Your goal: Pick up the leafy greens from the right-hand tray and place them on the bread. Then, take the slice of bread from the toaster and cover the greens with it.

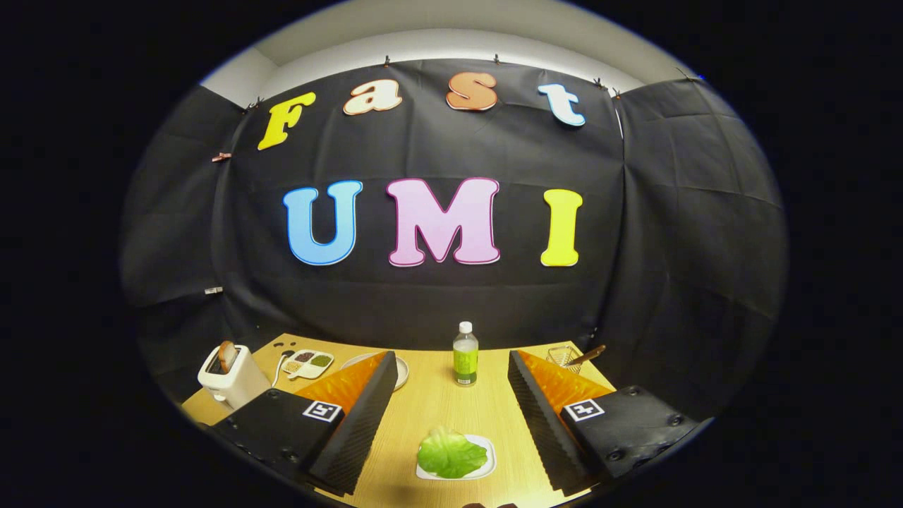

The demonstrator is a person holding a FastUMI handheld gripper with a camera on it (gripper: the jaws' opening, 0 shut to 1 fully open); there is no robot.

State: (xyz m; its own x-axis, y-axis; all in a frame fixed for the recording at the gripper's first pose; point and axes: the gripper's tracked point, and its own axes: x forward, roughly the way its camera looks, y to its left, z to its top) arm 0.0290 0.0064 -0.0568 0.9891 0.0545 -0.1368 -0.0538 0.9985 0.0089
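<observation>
- Because the pale green, crinkled lettuce leaf (pixel 450 454) looks thin and floppy, expect it to weigh next to nothing and to bend or slip if you pinch it by a loose edge.
- You would do best to take it across the thicker, folded middle, with a light squeeze so it does not tear.
- It lies low in the centre of the frame on a small white tray (pixel 486 462), glossy and ruffled, covering most of that tray on the light wooden table (pixel 437 409).
- Your gripper (pixel 448 406) has its fingers spread wide apart and holds nothing; the leaf sits between them, nearer their bases than their tips.
- At the lower left you have the white toaster (pixel 229 377) with a browned bread slice (pixel 226 356) standing upright in its slot.
- A round white plate (pixel 401 372) peeks from behind the left finger; whether bread lies on it you cannot tell.
- A clear bottle with a green label (pixel 465 354) stands beyond the fingers, mid-frame.
</observation>
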